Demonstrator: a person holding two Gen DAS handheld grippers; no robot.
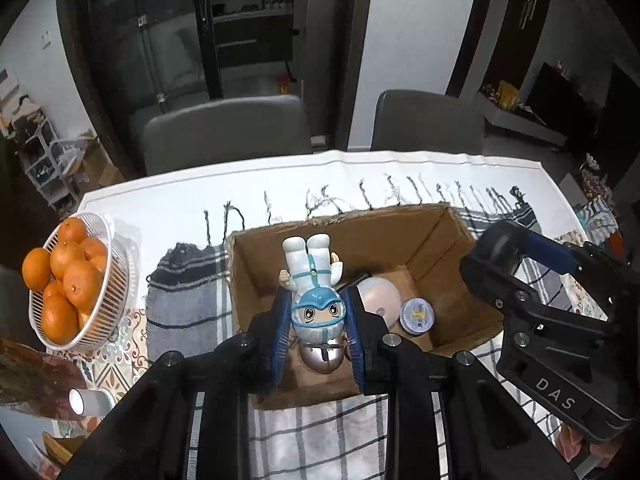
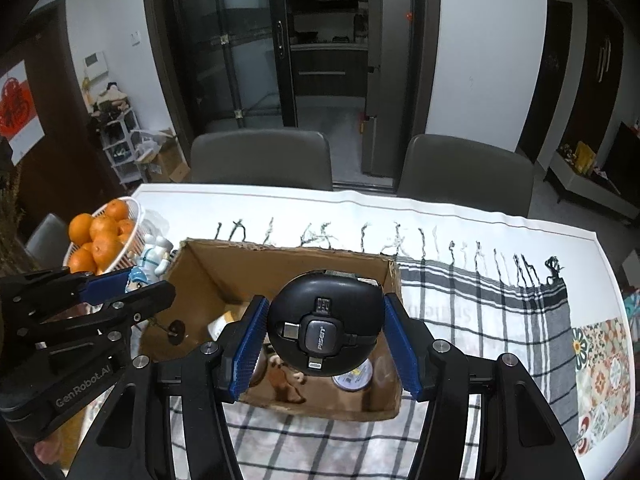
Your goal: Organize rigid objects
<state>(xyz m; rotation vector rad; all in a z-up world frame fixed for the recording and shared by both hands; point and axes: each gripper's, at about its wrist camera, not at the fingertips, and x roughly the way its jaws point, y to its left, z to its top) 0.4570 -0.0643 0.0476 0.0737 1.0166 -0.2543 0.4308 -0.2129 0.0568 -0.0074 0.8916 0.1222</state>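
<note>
My left gripper (image 1: pixel 318 320) is shut on a white and blue toy figurine (image 1: pixel 314 280), held head-down over the open cardboard box (image 1: pixel 264 276). My right gripper (image 2: pixel 324 336) is shut on a round black PISEN cable reel (image 2: pixel 325 330), held above the same box (image 2: pixel 212 276). The right gripper also shows in the left wrist view (image 1: pixel 512 248), and the left one with the figurine (image 2: pixel 150 264) in the right wrist view (image 2: pixel 132 284). Inside the box lie a pale dome-shaped object (image 1: pixel 380 300), a small round tin (image 1: pixel 417 314) and a shiny metal ball (image 1: pixel 322 356).
A white basket of oranges (image 1: pixel 64 288) stands left of the box on the checked cloth (image 1: pixel 188 304). A white cup (image 1: pixel 90 402) lies at the near left. Two grey chairs (image 1: pixel 228 136) stand behind the table.
</note>
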